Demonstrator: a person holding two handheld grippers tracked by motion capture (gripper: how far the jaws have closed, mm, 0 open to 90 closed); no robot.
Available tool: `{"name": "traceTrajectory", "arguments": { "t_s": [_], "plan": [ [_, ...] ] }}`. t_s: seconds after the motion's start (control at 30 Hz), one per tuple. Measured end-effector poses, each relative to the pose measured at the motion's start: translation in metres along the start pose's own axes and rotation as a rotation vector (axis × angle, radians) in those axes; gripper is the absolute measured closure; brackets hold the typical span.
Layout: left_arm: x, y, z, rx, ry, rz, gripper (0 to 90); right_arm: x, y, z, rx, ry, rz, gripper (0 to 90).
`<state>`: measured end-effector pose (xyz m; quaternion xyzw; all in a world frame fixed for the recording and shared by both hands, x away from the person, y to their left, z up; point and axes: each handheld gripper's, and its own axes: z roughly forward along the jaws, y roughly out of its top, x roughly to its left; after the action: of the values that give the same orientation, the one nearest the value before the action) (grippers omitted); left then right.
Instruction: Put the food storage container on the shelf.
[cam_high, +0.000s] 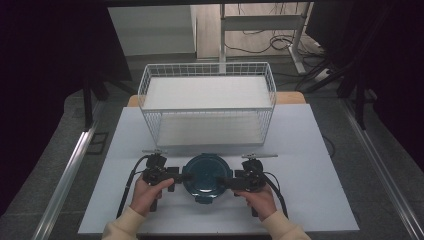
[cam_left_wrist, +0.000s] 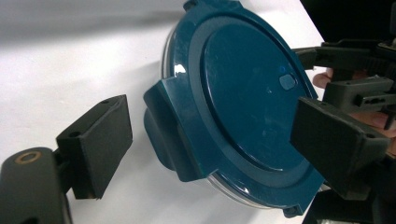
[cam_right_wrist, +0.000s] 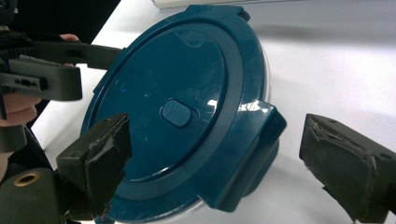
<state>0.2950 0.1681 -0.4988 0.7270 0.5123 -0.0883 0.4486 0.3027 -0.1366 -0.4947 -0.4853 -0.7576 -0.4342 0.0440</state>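
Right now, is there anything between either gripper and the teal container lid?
Nothing visible. The left gripper and right gripper each stand open around a side latch of the lid, on bare table.

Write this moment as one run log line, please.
left tool: open, at lid's left latch | right tool: open, at right latch | container lid: on, latches down | wire basket: behind container

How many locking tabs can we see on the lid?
4: one in front of the left tongs, one in front of the right tongs, one facing the basket, one facing the person.
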Motion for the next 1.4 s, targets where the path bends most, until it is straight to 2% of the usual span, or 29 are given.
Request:
{"name": "traceTrajectory", "arguments": {
  "t_s": [0.57,0.7,0.87,1.0,1.13,1.33,1.4],
  "plan": [
    [0.004,-0.002,0.02,0.059,-0.023,-0.019,14.3,-0.002,-0.001,0.018,0.043,0.04,0.069,9.4],
    [0.005,-0.002,0.021,0.061,-0.045,-0.039,15.3,-0.001,-0.002,0.02,0.045,0.05,0.071,11.9],
    [0.011,-0.005,0.02,0.039,-0.079,-0.108,20.9,-0.001,-0.002,0.021,0.049,0.057,0.102,13.3],
    [0.009,-0.005,0.019,0.041,-0.067,-0.128,21.9,-0.005,0.0,0.017,0.041,0.065,0.131,20.4],
    [0.007,-0.005,0.018,0.046,-0.056,-0.144,22.5,-0.007,0.0,0.017,0.033,0.069,0.144,22.6],
    [0.001,-0.008,0.011,0.024,-0.043,-0.141,27.7,-0.012,-0.001,0.012,0.001,0.093,0.201,29.7],
    [0.0,-0.01,0.009,0.007,-0.048,-0.154,30.0,-0.011,-0.002,0.01,-0.008,0.092,0.21,31.6]
  ]
}}
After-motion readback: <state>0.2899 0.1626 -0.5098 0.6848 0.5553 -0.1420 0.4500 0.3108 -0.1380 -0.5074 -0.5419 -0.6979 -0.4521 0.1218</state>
